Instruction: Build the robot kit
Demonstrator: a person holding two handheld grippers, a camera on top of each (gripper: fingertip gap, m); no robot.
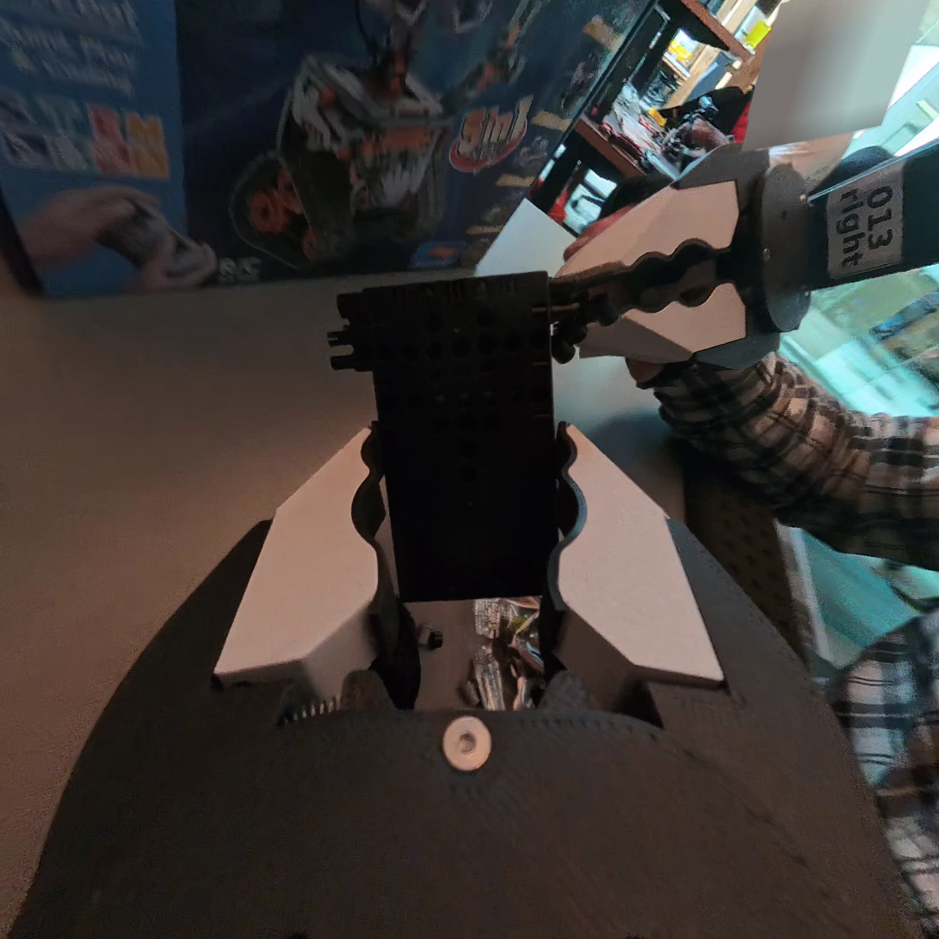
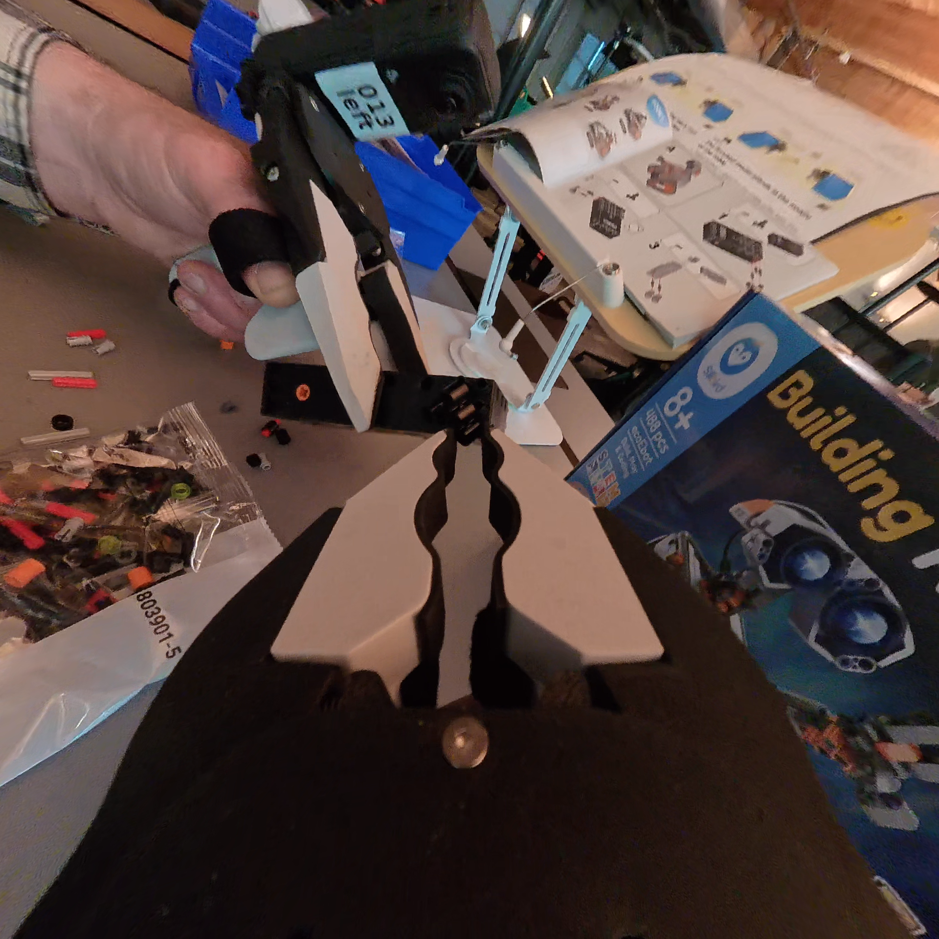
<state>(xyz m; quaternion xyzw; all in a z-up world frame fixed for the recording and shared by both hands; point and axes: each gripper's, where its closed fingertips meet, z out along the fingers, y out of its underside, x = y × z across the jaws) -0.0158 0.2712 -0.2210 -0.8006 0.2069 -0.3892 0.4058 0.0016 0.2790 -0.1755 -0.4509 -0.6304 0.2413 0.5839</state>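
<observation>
My left gripper [image 1: 465, 437] is shut on a black perforated building block [image 1: 462, 432] and holds it upright above the grey table [image 1: 152, 432]. Small black pegs stick out of the block's upper left edge. My right gripper [image 2: 465, 438] is shut on a small black connector [image 2: 460, 406] and presses it against the block's upper right corner. In the left wrist view the right gripper [image 1: 569, 325] comes in from the right. In the right wrist view the left gripper [image 2: 376, 401] holds the block [image 2: 300, 394], which bears an orange pin.
A clear bag of small parts [image 2: 117, 508] and loose pegs [image 2: 76, 378] lie on the table at the left. A blue kit box [image 2: 787, 508] stands at the right and behind the block [image 1: 305, 152]. An instruction booklet [image 2: 686, 178] rests on a stand. Blue bins [image 2: 416, 198] stand behind. The grippers' ends are close to 5 centimeters from one another.
</observation>
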